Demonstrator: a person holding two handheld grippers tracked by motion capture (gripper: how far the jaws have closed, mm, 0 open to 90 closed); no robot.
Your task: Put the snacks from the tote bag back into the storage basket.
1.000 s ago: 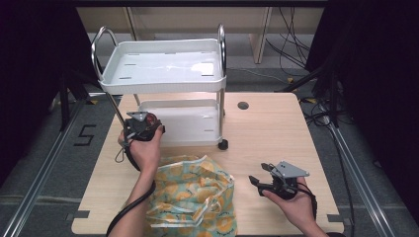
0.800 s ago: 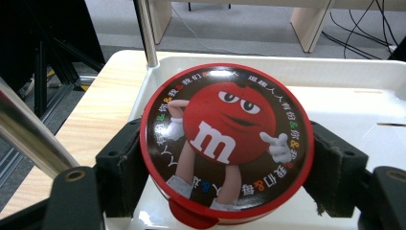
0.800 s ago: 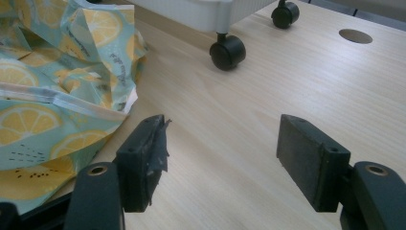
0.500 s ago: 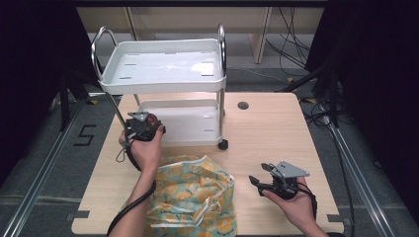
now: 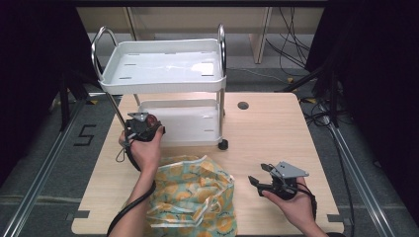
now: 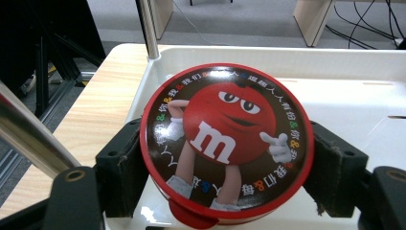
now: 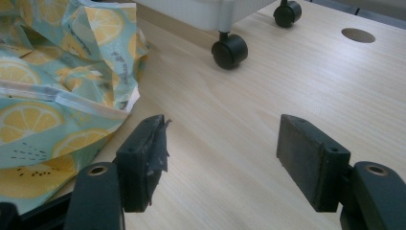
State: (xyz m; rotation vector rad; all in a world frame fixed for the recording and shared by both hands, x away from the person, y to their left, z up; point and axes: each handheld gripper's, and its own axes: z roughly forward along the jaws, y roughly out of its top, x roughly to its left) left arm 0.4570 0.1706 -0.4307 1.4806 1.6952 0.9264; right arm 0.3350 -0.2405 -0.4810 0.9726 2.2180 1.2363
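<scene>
Left gripper (image 5: 143, 127) clamps a candy tin (image 6: 226, 141) over the cart's lower shelf (image 6: 354, 100); right gripper (image 7: 225, 163) gapes.

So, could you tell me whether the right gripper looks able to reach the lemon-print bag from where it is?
Probably yes: the right gripper is open and empty, the lemon-print bag lies just beside one jaw, with bare table between.

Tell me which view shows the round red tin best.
The left gripper view: the round red tin sits close up, lid facing the camera, clamped between the black jaws over the cart's lower tray. In the high view it is a small red patch at the left gripper.
</scene>
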